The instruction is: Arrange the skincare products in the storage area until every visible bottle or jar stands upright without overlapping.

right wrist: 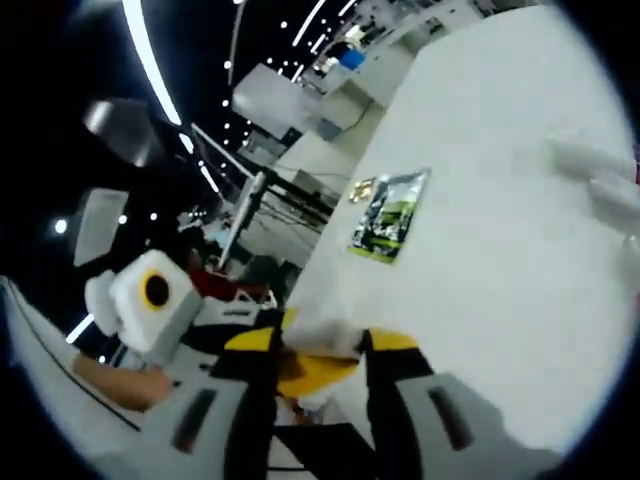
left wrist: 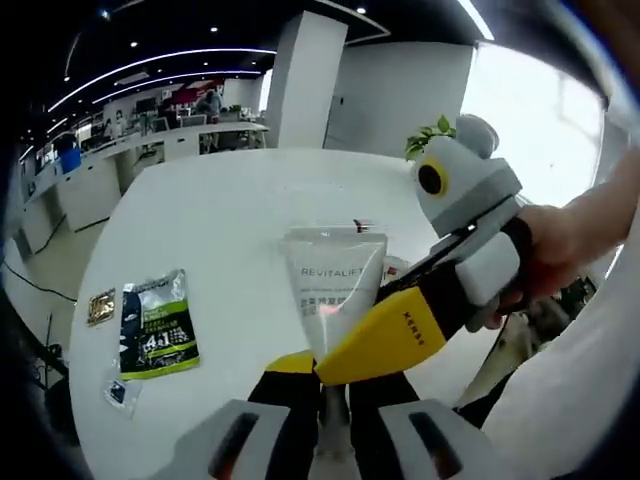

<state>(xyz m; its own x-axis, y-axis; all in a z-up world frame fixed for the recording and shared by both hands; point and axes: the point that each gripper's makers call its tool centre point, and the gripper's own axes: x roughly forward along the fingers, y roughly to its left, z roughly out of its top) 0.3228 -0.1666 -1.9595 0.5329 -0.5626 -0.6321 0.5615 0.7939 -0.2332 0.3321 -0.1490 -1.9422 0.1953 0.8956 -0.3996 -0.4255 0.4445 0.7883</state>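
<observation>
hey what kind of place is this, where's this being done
Probably an open-plan office: a large white round table in front, rows of desks behind it, a white pillar, and curved ceiling light strips.

Plastics and foil on a smooth matt table

My jaws look like glossy yellow-and-black plastic; the tube (left wrist: 330,280) I see is frosted, translucent plastic, the green sachet (left wrist: 157,322) shiny foil, the white table (left wrist: 230,220) smooth and matt.
</observation>
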